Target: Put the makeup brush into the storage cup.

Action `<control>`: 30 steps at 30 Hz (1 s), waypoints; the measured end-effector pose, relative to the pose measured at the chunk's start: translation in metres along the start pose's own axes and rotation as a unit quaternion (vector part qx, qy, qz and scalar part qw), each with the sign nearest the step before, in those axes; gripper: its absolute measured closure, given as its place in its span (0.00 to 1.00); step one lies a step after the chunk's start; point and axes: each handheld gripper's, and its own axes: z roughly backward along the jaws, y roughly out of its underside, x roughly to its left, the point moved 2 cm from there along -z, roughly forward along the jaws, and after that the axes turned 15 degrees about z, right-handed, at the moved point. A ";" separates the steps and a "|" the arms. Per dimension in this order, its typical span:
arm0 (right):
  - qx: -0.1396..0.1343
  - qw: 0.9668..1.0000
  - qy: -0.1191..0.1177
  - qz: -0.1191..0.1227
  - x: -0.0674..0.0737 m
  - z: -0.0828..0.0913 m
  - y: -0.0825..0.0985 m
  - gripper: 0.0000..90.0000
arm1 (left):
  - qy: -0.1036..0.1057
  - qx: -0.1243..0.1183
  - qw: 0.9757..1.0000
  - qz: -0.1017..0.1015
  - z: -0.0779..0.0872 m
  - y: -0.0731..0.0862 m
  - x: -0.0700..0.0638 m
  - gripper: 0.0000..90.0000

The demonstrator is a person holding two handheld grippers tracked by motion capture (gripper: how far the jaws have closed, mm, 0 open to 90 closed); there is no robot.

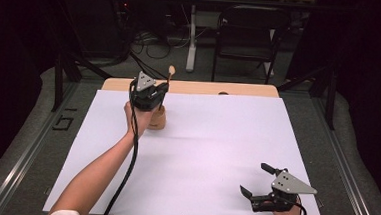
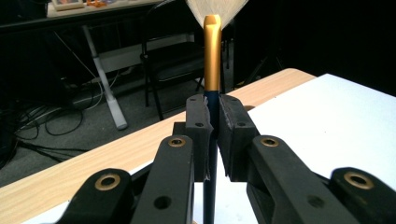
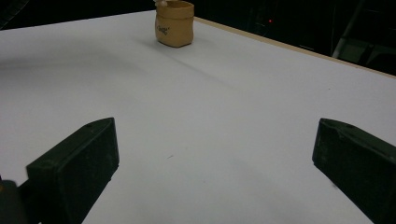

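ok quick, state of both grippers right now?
Left gripper: closed on the brush, held upright above the tan pot.
Right gripper: open, nothing between its fingers, low over the white table.

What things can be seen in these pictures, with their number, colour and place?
brush: 1, dark handle, gold collar, pale bristles; upright, clamped in the left hand-held gripper above the pot
pot: 1, tan; far left part of the white sheet
white sheet: 1, white; covers most of the table
table: 1, light wood; its far edge shows beyond the sheet
chair: 1, black; on the floor behind the table
cables: several, dark; on the floor behind the table
left hand-held gripper: 1, black; shut on the brush
right hand-held gripper: 1, black; near right corner of the sheet, jaws open, holding nothing
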 end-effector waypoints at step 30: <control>-0.004 1.000 -0.001 -0.003 -0.001 0.000 0.000 0.00 | -0.027 0.004 0.999 0.017 -0.014 0.003 0.020 0.92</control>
